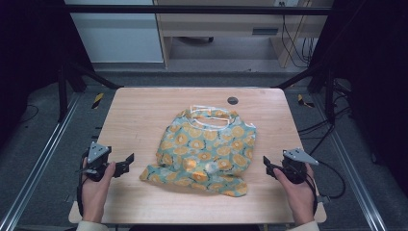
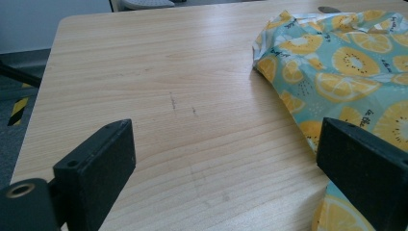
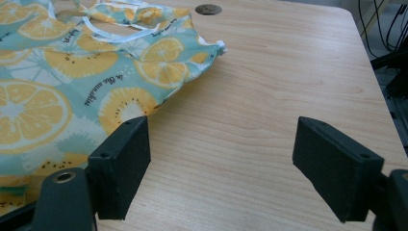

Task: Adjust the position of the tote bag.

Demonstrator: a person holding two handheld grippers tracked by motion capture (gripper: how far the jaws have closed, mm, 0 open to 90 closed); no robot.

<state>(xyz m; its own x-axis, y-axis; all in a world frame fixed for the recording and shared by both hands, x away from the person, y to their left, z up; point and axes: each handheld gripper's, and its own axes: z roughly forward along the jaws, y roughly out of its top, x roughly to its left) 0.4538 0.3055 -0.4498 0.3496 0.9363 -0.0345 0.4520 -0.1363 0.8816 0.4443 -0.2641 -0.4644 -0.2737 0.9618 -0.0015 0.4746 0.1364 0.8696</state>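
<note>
Wooden table (image 1: 139,120), grey floor; citrus-print bag (image 1: 207,151) laid centrally; left gripper (image 1: 126,164) and right gripper (image 1: 267,165) held wide open, empty.

Only text is small dark cursive script printed between the orange slices on the fabric bag (image 3: 72,72). Repeats across the print. Too small and blurred to read. No other labels, brands or numbers legible.

Black tongs (image 1: 126,162), grey plates, cream sleeves (image 1: 89,225)
</note>
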